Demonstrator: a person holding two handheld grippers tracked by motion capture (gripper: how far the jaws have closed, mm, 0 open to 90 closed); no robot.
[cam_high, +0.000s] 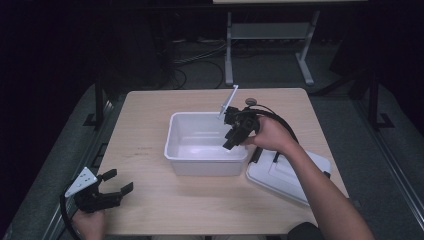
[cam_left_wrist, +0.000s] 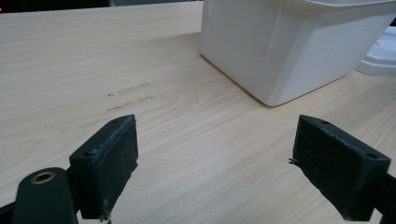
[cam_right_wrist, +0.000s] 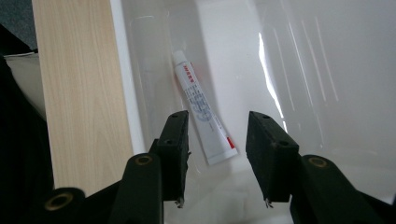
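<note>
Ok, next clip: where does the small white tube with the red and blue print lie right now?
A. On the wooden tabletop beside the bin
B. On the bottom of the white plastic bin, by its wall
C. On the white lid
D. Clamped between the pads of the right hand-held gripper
B: in the right gripper view the small white tube with the red and blue print lies on the floor of the white plastic bin, apart from the open right hand-held gripper above it.

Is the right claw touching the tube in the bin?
Apart. The right gripper view shows the right claw open above the tube, which lies loose on the bin floor.
</note>
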